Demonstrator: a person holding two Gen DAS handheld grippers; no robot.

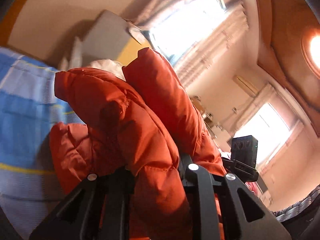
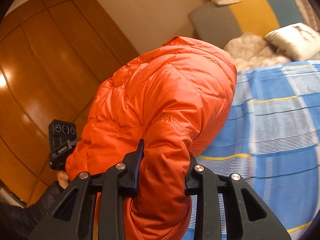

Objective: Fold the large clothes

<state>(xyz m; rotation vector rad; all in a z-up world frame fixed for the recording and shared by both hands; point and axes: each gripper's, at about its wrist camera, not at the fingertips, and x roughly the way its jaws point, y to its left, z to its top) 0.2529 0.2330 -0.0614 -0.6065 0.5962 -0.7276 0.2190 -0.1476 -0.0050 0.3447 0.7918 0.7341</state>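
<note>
A bed is covered by a sheet (image 2: 276, 120) checked in blue and white with thin yellow lines, woven and finely striped. Behind it a padded headboard (image 2: 240, 18) in grey, yellow and blue panels is set against a cream wall, and a crumpled pale quilt (image 2: 252, 50) and a pillow (image 2: 292, 38) are heaped at its foot. Glossy wooden wardrobe doors (image 2: 40, 64) are seen in the right wrist view; bright windows with pale curtains (image 1: 210, 46) and a lit ceiling lamp (image 1: 314, 48) are seen in the left.

An orange jacket (image 2: 170, 92), quilted, puffy and slightly shiny with stitched seams, is held up above the sheet. A thick fold of it is clamped by the left gripper (image 1: 158, 172), and another by the right gripper (image 2: 164, 164).
</note>
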